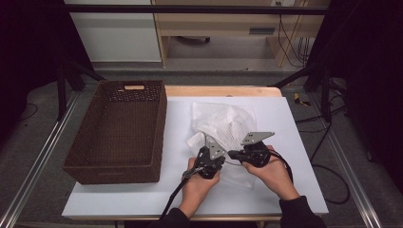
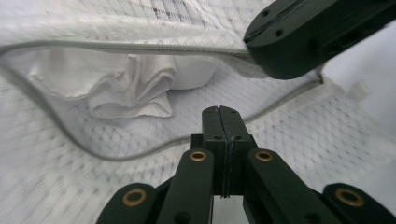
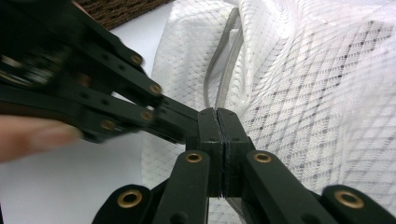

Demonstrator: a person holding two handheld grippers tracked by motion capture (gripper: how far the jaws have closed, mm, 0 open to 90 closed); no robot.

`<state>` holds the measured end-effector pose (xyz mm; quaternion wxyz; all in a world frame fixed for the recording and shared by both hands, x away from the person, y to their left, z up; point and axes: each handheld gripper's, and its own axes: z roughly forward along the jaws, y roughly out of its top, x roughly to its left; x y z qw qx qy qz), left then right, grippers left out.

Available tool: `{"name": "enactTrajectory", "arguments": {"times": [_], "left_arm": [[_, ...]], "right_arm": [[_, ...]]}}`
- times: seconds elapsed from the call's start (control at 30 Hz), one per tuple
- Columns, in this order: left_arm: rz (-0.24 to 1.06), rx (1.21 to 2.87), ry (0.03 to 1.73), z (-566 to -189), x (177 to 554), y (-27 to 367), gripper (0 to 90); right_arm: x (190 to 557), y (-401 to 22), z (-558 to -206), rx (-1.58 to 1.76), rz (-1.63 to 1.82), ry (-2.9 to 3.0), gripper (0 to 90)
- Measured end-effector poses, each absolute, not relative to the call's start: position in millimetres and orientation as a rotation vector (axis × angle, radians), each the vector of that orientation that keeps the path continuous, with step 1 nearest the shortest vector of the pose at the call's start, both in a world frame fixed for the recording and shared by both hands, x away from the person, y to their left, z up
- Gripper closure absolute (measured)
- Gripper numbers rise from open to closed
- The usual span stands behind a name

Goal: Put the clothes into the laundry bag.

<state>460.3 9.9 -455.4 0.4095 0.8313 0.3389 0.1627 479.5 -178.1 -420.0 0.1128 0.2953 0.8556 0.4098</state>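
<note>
A white mesh laundry bag [image 1: 223, 121] lies crumpled at the middle of the table. In the left gripper view its zipped mouth [image 2: 116, 46] gapes, with a bunched white cloth [image 2: 135, 88] inside. My right gripper [image 1: 233, 154] is at the bag's near edge with its jaws pressed together [image 3: 218, 114]. Its tip [image 2: 261, 46] pinches the upper zip edge and holds it up. My left gripper [image 1: 223, 160] sits just beside it, shut [image 2: 221, 112], with nothing between its jaws, over the bag's lower mesh layer. Seen from the right gripper view, the left gripper [image 3: 177, 119] comes in from the left and nearly touches the right tips.
A deep brown wicker basket [image 1: 111, 173] stands on the table's left side, beside the bag. The white table top [image 1: 294, 190] stretches to the right and front of the hands. Cables trail from both grippers toward the front edge.
</note>
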Motion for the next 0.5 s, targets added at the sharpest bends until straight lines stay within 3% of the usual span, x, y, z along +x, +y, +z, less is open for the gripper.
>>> {"name": "enactTrajectory", "arguments": {"times": [0.5], "left_arm": [[0.491, 2.043, 0.884, -427, 442, 51, 90.0]], "right_arm": [[473, -175, -429, 0.844, 1.172, 2.537, 89.8]]}}
